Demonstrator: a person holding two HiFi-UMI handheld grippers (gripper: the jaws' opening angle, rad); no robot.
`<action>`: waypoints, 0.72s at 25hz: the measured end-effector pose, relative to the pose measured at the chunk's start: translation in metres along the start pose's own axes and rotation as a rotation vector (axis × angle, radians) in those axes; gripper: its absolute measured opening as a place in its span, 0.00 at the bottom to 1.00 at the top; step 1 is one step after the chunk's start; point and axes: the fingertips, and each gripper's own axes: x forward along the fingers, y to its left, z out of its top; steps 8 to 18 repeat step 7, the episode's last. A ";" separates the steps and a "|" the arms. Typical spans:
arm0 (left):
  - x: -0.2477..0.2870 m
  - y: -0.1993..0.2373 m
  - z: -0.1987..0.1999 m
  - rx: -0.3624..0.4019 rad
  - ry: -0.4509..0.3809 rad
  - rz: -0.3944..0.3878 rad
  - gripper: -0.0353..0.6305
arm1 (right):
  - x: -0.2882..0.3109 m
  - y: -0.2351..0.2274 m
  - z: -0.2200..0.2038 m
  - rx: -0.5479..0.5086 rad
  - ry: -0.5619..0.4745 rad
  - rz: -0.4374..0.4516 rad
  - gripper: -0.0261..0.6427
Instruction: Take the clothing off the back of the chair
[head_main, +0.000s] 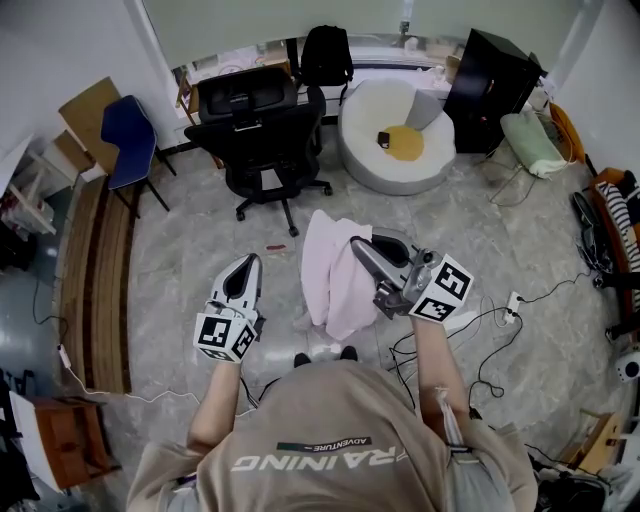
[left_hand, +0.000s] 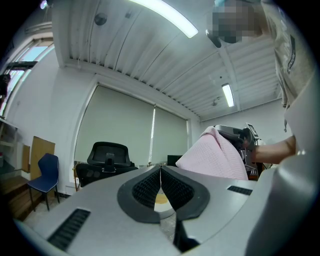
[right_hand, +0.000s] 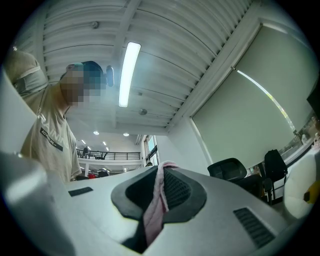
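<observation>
A pink waffle-knit garment (head_main: 332, 272) hangs free in the air in front of me, away from the black office chair (head_main: 262, 118) that stands farther back. My right gripper (head_main: 360, 247) is shut on the garment's top edge, and a pink fold (right_hand: 159, 195) is pinched between its pads. My left gripper (head_main: 246, 264) floats to the left of the cloth, apart from it, shut with nothing in it. In the left gripper view its jaw tips (left_hand: 160, 168) meet, the garment (left_hand: 215, 157) drapes at the right, and the chair (left_hand: 107, 157) sits behind.
A white round beanbag seat (head_main: 395, 140) and a black cabinet (head_main: 490, 75) stand at the back. A blue chair (head_main: 128, 140) is at the left beside a wooden bench (head_main: 100, 270). Cables and a power strip (head_main: 480, 320) lie on the floor at the right.
</observation>
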 end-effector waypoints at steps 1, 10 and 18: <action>0.000 -0.001 0.000 0.002 0.001 0.001 0.07 | -0.001 0.000 0.000 0.000 0.001 0.001 0.11; -0.004 -0.004 0.003 0.020 0.003 -0.009 0.07 | -0.002 0.003 0.001 -0.002 -0.007 0.003 0.11; -0.004 -0.004 0.003 0.020 0.003 -0.009 0.07 | -0.002 0.003 0.001 -0.002 -0.007 0.003 0.11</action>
